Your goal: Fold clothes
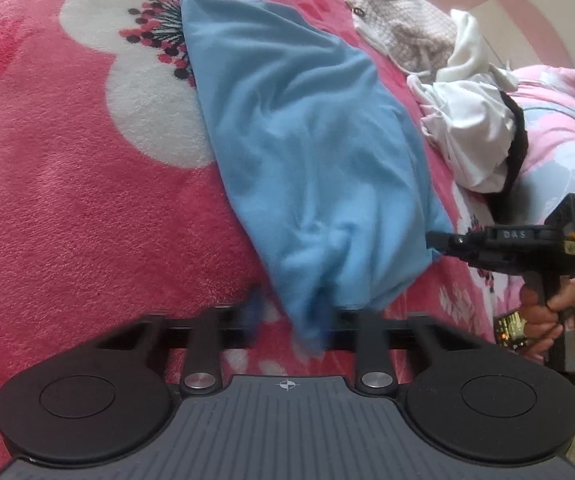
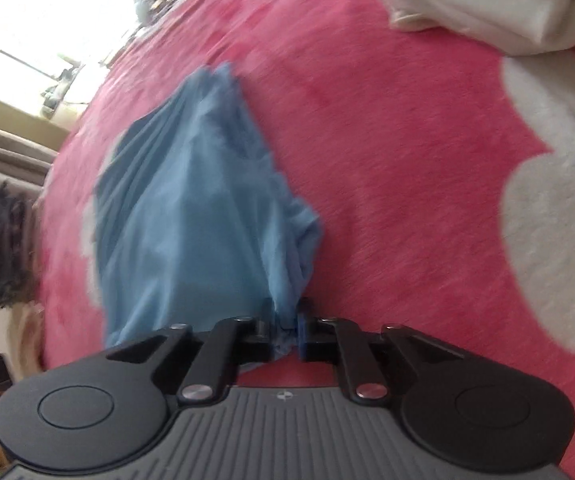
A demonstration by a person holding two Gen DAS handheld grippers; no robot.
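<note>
A light blue garment (image 1: 307, 140) lies stretched along a pink blanket (image 1: 67, 208). In the left wrist view its near end bunches down into my left gripper (image 1: 307, 320). The fingers there are blurred and mostly covered by the cloth, and the jaws look shut on it. At the right of that view my right gripper (image 1: 437, 240), held by a hand (image 1: 543, 320), pinches the garment's side corner. In the right wrist view the right gripper (image 2: 285, 326) is shut on a gathered corner of the blue garment (image 2: 191, 220), with cloth squeezed between the pads.
A pile of white clothes (image 1: 471, 132) and a beige knitted piece (image 1: 403, 28) lie beyond the blue garment, next to a pink quilt (image 1: 559, 120). The blanket (image 2: 407, 160) carries large white flowers. White cloth (image 2: 487, 4) lies at the top right, with a bright window (image 2: 27, 20) far left.
</note>
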